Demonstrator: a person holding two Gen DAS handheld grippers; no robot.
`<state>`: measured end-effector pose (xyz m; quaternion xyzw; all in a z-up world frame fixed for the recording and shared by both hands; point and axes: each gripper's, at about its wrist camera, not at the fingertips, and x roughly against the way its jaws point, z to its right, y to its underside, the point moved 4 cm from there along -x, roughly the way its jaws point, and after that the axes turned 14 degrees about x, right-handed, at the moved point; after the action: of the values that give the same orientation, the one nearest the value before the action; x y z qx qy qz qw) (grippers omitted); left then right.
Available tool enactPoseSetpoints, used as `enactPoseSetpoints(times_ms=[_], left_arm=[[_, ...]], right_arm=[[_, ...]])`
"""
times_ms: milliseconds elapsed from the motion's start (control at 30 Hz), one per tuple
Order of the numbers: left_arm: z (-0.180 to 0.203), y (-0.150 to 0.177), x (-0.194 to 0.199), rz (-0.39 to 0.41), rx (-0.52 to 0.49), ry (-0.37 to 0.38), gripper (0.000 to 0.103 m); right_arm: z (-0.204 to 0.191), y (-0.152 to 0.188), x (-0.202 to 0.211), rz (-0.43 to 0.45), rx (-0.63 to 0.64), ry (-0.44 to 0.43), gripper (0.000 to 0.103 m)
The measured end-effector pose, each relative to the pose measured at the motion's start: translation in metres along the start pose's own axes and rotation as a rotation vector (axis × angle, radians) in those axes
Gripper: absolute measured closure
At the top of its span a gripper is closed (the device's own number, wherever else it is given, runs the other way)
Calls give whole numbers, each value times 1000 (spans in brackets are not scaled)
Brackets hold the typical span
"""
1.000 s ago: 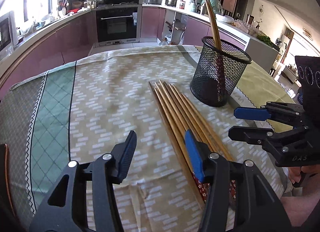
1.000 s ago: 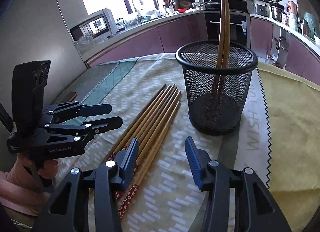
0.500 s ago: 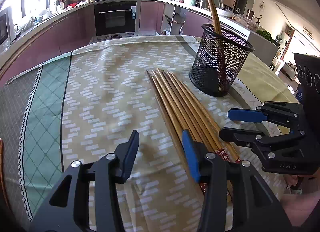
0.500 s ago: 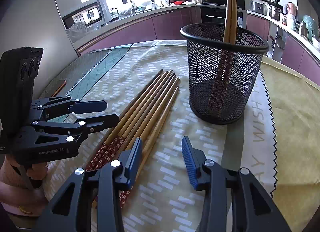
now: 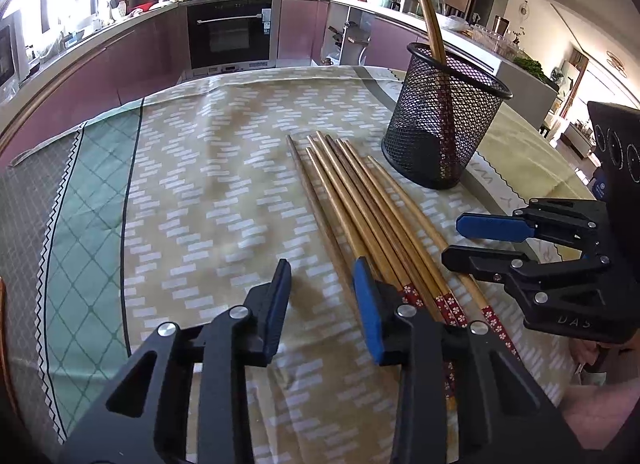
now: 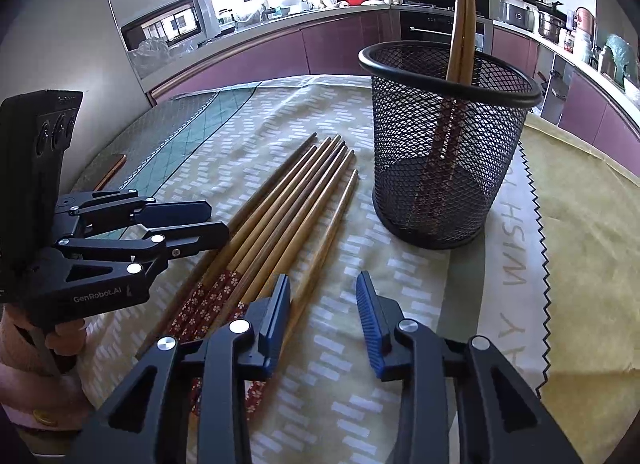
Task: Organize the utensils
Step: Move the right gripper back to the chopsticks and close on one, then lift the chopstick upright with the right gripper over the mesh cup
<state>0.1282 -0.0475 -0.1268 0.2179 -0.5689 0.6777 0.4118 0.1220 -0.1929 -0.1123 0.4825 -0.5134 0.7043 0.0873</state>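
In the left wrist view our left gripper (image 5: 322,296) hovers at the lower middle of the frame, its jaws apart and closing on nothing, the right jaw just over the leftmost of the chopsticks (image 5: 360,208), which lie as a flat bundle of smooth, slender wooden sticks with red flowered ends on the patterned tablecloth (image 5: 200,184). At the right, our right gripper (image 5: 456,238) is also closing and empty beside this bundle. We judge that the step is picking up the next sticks, so a jaw must come to each side of one stick before we carry it to the black wire-mesh holder (image 5: 444,132) at the upper right, where two sticks already stand.

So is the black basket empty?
No. The basket stands upright with two chopsticks in it, poking above its rim.
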Motion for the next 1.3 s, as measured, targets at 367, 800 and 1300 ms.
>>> enactPoseSetpoints(times_ms=[367,800,1300], left_arm=[[3,-9,-11,-2,-5,-28,70],[4,-11,-12,7,47,-22,93],[-3,-7,-9,-5,46,-17,91]], right_arm=[[-3,-7,-8,-15,41,48,77],[9,-3,-3,8,-62,-18,97],[4,-6,2,36,-35,-83,97]])
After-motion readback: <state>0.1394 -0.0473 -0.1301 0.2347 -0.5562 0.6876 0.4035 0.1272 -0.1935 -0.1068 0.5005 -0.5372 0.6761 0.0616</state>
